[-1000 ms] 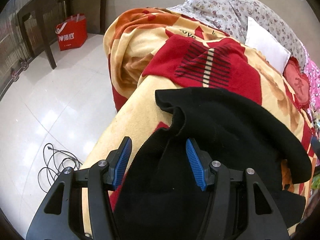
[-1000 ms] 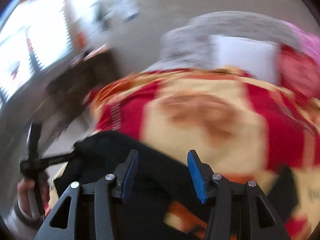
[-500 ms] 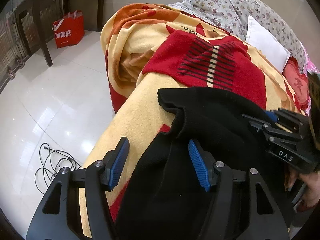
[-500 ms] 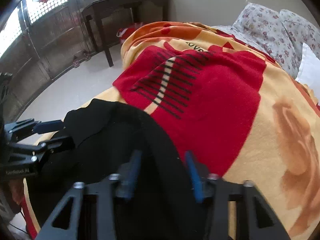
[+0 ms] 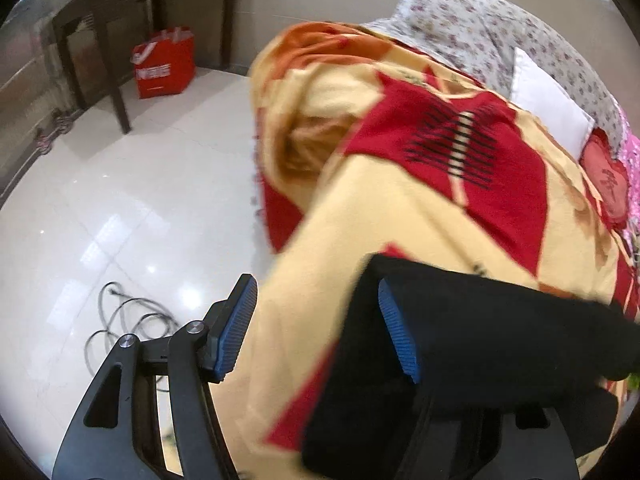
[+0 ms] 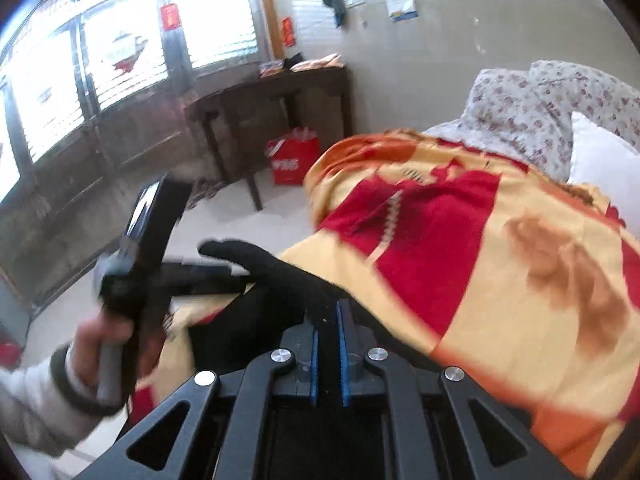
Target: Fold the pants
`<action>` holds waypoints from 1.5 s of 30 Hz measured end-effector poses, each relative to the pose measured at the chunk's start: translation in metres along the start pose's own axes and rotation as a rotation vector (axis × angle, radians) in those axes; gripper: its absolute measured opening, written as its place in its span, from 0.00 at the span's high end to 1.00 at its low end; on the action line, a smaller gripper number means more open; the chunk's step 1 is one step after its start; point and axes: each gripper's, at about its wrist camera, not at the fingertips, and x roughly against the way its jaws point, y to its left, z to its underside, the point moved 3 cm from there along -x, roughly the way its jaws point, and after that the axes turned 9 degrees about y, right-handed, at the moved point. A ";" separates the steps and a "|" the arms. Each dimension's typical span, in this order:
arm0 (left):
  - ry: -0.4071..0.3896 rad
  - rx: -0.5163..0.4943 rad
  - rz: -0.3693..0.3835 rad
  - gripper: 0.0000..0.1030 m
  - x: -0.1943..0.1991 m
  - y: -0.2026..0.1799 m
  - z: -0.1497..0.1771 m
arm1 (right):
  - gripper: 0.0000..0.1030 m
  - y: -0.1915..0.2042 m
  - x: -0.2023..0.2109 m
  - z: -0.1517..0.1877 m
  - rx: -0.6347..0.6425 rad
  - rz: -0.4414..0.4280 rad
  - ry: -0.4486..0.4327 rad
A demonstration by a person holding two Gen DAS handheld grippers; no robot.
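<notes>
While the black pants lie on the yellow and red blanket at the near edge of the bed, the left gripper stands with its jaws wide apart over the blanket, just beside the cloth edge and gripping nothing. On the right, the right gripper has its jaws closed tight on the pants.

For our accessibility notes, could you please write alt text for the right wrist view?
The right gripper is shut on black pants lying on a red and yellow blanket. At left, a hand holds the left gripper beside the pants.
</notes>
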 end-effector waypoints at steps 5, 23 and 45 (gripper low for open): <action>-0.027 0.057 -0.058 0.38 0.017 0.043 0.010 | 0.93 0.038 -0.039 0.049 -0.017 -0.040 0.123; -0.045 -0.225 0.107 0.38 0.045 -0.074 0.058 | 0.59 -0.058 0.093 0.141 -0.422 0.354 -0.035; 0.034 -0.333 0.134 0.38 0.023 -0.152 0.075 | 0.94 -0.235 0.130 0.216 -0.991 0.304 -0.174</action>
